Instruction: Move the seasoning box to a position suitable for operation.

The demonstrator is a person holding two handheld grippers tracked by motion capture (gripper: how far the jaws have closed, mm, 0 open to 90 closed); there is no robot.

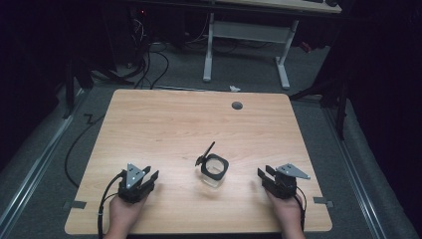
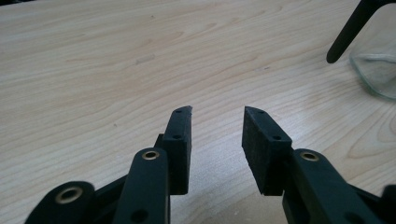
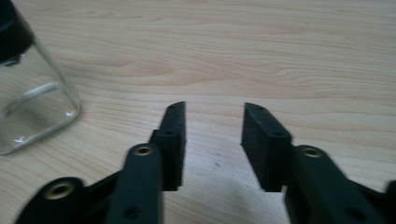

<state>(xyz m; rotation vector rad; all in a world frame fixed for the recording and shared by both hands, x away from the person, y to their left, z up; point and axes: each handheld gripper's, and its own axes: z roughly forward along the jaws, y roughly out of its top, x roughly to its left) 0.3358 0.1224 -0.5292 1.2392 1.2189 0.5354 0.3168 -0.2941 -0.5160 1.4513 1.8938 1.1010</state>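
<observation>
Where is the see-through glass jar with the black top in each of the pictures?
High view: the glass jar stands near the middle of the wooden table, between the two grippers, a black stick leaning from its rim.
Left gripper view: at the far right edge, upper corner, with the stick beside it.
Right gripper view: at the left edge, upper part.
Shared landmark: the light wood grain of the table.
</observation>
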